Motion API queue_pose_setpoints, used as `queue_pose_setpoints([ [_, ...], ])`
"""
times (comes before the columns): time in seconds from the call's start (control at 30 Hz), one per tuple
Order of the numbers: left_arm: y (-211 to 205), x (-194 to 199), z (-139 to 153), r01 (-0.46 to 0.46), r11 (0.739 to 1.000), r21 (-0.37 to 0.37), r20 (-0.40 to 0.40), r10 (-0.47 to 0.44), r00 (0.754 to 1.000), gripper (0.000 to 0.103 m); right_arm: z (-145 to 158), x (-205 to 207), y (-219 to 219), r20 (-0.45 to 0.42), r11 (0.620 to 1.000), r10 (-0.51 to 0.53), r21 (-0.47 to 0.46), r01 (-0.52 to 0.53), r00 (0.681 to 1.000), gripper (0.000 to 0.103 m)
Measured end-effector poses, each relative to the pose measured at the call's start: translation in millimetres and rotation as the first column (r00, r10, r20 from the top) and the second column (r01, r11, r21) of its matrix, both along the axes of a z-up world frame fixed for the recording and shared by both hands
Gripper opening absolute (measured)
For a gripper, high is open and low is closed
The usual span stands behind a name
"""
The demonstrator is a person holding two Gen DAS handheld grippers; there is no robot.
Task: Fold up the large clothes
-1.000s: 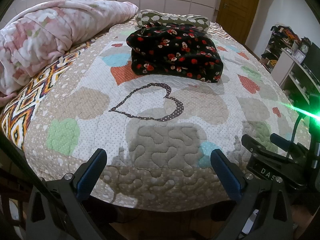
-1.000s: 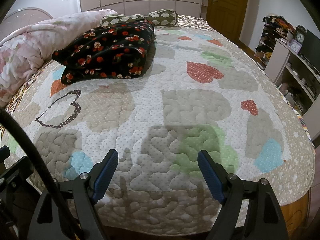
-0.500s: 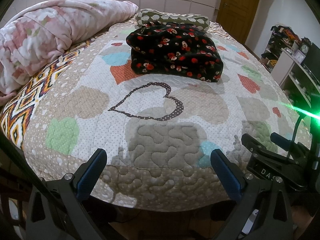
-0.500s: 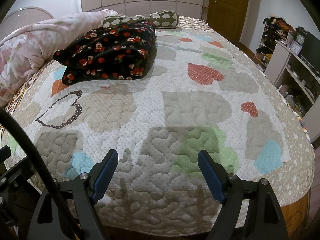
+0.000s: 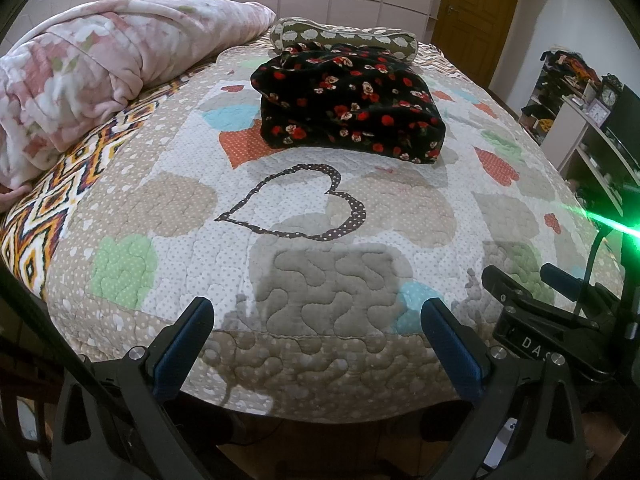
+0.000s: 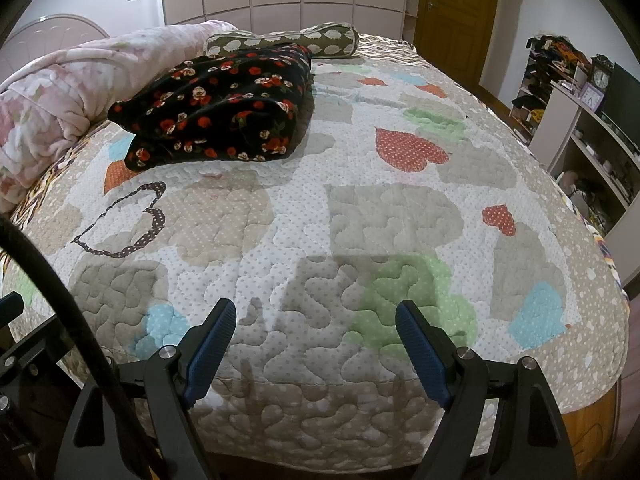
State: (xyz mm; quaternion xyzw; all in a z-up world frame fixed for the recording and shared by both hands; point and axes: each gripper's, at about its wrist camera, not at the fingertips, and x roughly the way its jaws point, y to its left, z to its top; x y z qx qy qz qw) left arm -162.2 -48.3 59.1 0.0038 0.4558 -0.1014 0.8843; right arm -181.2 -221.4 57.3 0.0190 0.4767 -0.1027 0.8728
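- Lying in the upper middle of the left wrist view, the black floral garment (image 5: pixel 348 104) sat as a compact, layered bundle on the heart-patterned quilt (image 5: pixel 168 208); in the right wrist view the same garment (image 6: pixel 216 112) showed in the upper left of the frame.
- Its edges looked doubled over on themselves, so I judged the folding to be done or nearly done, though the far side of the bundle was hidden and I could not tell how neat it was there.
- The left gripper (image 5: pixel 320 340) sat at the bottom of its frame with its blue-padded jaws spread wide and nothing between them, hanging over the near edge of the quilt, well apart from the garment.
- The right gripper (image 6: pixel 316 344) was likewise at the bottom of its frame, jaws wide apart and empty, also well away from the garment.
- A spotted bolster pillow (image 5: pixel 344 38) lay just behind the garment at the top of the frame, seemingly touching it, and a pink blanket (image 5: pixel 92 76) was heaped in the upper left.
- No other loose clothing showed on the quilt in either view, so what was left seemed at most a final tidy or moving the bundle aside; whether more items waited outside the frames could not be told.
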Motion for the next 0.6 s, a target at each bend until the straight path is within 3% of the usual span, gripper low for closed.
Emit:
queue_pose_setpoints([
  [0.6, 7, 16, -2, -0.025, 1.000, -0.012, -0.014, 0.025, 1.000, 0.103, -1, 5, 4, -0.003, 1.000, 0.020, -0.012, -0.020, 1.000, 0.086],
])
